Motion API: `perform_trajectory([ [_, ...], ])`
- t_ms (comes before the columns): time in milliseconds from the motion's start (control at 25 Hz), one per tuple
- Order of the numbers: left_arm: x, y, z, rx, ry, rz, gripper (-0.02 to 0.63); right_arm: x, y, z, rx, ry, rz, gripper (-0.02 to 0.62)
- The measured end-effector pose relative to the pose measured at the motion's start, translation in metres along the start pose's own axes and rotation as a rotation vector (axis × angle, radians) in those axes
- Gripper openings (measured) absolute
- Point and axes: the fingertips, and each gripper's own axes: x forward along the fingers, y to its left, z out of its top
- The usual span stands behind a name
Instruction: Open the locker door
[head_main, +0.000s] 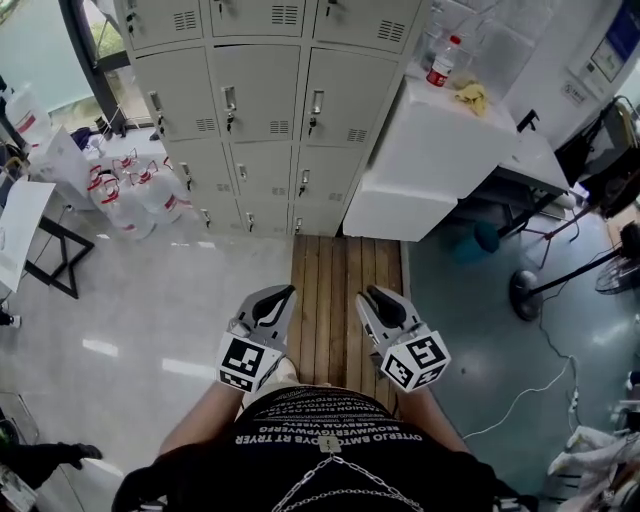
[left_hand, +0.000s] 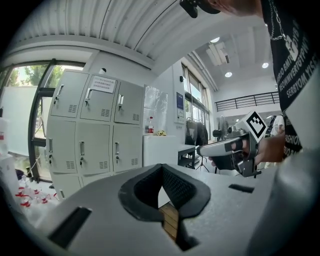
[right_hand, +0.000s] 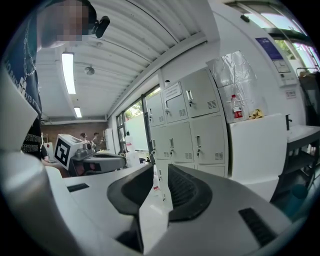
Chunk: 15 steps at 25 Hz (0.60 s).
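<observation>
On white cabinet (head_main: 445, 145): bottle (head_main: 441, 62); locker doors (head_main: 258, 95): all shut; floor (head_main: 150, 300) left: jugs (head_main: 135, 195)

L tongs (head_main: 288, 292) & R tongs (head_main: 370, 293) held side by side, low in front of torso, pointing fwd. L jaws meet at tips, empty. R jaws slightly apart, nothing btwn. L forearm (head_main: 205, 415), R forearm (head_main: 435, 412) bare.
</observation>
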Motion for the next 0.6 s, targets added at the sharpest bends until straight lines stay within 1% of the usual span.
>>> perform_trajectory([
  [160, 0.009, 0.016, 0.009, 0.016, -0.013, -0.028, -0.006, 0.006, -0.002, 0.018, -0.029, -0.036, -0.014, 0.106],
  [320, 0.028, 0.012, 0.004, 0.015, 0.012, -0.089, -0.006, -0.012, -0.028, 0.022, -0.012, -0.046, -0.093, 0.114],
  [400, 0.044, 0.013, 0.007, 0.023, 0.005, -0.107, -0.006, -0.019, -0.040, 0.020, 0.013, -0.046, -0.120, 0.113],
  [520, 0.070, 0.018, 0.020, 0.027, -0.016, -0.114, -0.006, -0.024, -0.050, 0.015, 0.037, -0.049, -0.121, 0.112],
  [600, 0.088, 0.016, 0.030, 0.048, -0.027, -0.125, -0.006, -0.021, -0.062, 0.010, 0.052, -0.050, -0.114, 0.112],
])
